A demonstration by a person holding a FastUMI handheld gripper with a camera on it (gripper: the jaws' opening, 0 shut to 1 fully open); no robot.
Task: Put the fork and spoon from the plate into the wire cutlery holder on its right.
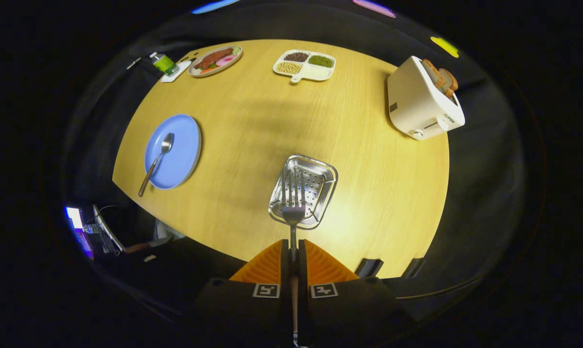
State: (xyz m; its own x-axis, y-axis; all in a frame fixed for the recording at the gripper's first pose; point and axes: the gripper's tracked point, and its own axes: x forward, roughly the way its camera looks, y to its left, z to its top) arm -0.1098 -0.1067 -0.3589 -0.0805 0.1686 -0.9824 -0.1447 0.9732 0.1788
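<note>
While fingers (294, 253) clamp the fork (293, 209) over the holder (320, 186), next: lower and release; spoon (157, 162) waits on plate (182, 154).

The fork (293, 205) is a plain steel one, clamped by its handle between the two orange fingers of the gripper (292, 251), tines pointing to twelve o'clock over the near rim of the cutlery holder (303, 191). That holder is a shiny square metal basket with a perforated floor, standing on the table. At about ten o'clock from it, well apart, the steel spoon (156, 162) lies across the round blue plate (175, 152), bowl on the plate and handle overhanging the rim toward seven o'clock.
</note>
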